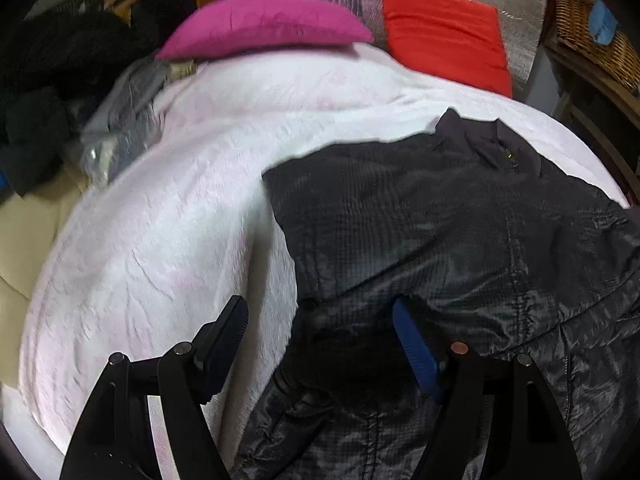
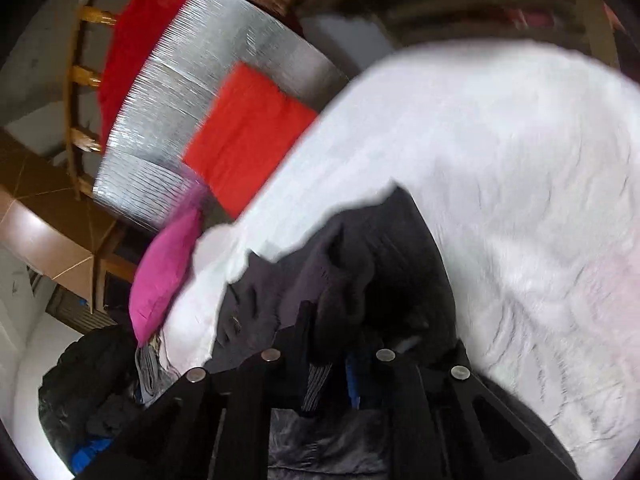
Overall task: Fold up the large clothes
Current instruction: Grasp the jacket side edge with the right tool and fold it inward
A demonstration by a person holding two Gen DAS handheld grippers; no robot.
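Jaws of my right gripper [image 2: 332,364] pinch dark quilted jacket [image 1: 460,220] fabric; my left gripper [image 1: 320,344] gapes over the fluffy white blanket [image 1: 180,220].

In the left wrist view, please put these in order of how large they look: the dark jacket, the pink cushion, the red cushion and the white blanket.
1. white blanket
2. dark jacket, though it lies nearest the camera
3. pink cushion and red cushion: these look about alike, so I do not rank them.

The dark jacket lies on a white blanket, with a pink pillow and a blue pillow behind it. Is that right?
Not quite: the second pillow is red, not blue, as the left wrist view shows. The dark jacket does lie on the white blanket, with the pink pillow behind.
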